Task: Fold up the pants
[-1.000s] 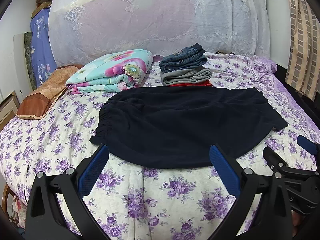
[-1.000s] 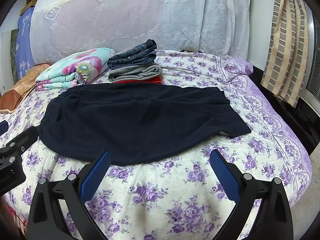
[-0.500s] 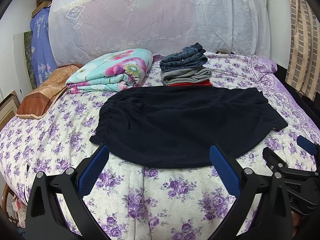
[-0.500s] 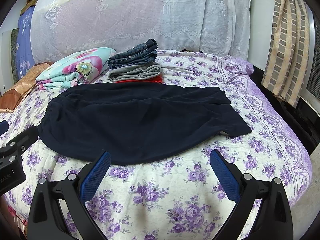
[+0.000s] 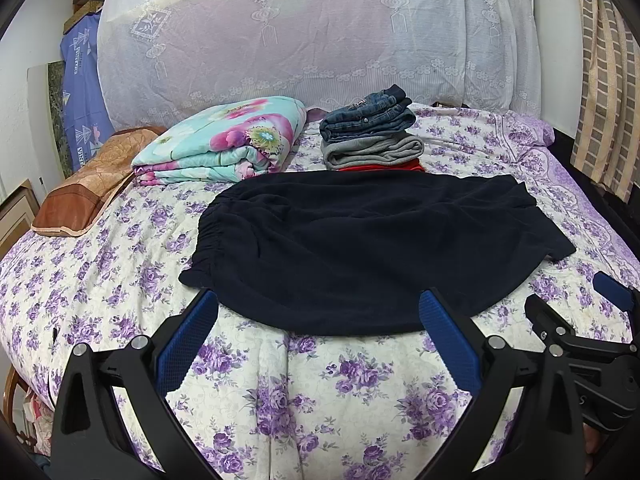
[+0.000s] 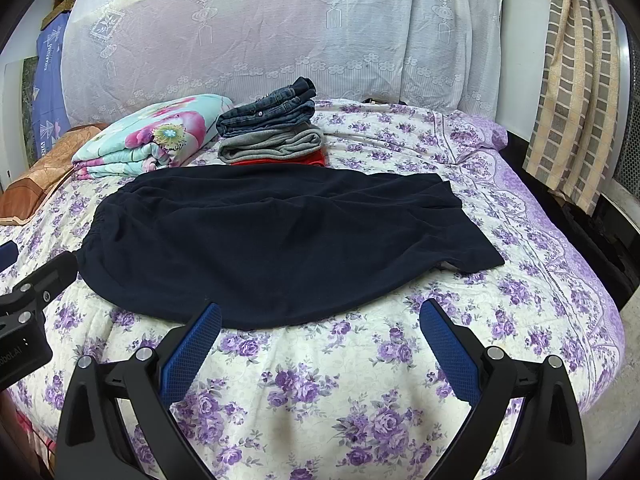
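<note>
Dark navy fleecy pants (image 5: 360,248) lie flat mid-bed w/ gathered elastic waist at left, on quilted floral bedspread (image 5: 320,392). Left gripper (image 5: 318,336) & right gripper (image 6: 320,338) both spread wide, holding nothing, near the pants' front edge.

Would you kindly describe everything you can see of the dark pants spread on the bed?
The dark navy pants look like soft, fleecy knit. They lie flat across the floral bedspread, gathered elastic waistband to the left, leg ends to the right, apparently already doubled leg on leg. Mild wrinkles cross the top. Their far edge meets the red garment under the folded stack. Both grippers, left and right, are open, short of the near edge.
</note>
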The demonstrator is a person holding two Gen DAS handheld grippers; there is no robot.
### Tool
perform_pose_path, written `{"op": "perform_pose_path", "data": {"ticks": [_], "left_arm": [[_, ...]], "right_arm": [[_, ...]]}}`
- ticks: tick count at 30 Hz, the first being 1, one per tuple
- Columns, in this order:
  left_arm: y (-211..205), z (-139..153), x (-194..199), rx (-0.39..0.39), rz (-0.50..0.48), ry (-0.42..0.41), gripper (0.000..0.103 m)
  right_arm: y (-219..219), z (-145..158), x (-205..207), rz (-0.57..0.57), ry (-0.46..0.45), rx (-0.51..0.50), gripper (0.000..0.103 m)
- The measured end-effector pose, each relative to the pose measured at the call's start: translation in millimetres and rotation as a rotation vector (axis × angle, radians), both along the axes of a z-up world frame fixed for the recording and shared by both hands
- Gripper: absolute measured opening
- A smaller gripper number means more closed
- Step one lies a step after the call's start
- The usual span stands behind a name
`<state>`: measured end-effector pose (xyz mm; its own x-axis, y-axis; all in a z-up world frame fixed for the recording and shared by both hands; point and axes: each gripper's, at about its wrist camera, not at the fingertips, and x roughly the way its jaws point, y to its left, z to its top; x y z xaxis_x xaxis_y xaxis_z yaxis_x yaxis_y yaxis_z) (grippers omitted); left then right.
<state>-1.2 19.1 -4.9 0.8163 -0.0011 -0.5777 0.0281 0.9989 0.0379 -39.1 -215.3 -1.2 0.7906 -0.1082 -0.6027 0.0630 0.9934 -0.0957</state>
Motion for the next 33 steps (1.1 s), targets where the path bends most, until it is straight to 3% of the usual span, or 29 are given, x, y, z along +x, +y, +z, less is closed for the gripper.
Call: {"op": "perform_pose_path", "data": {"ticks": [33], "left_arm": [[7.6, -5.8, 0.4, -0.006, 0.002, 0.007, 0.098]], "right_arm": [[9.0, -0.1, 6.2, 0.002, 0.005, -0.005, 0.100]]}}
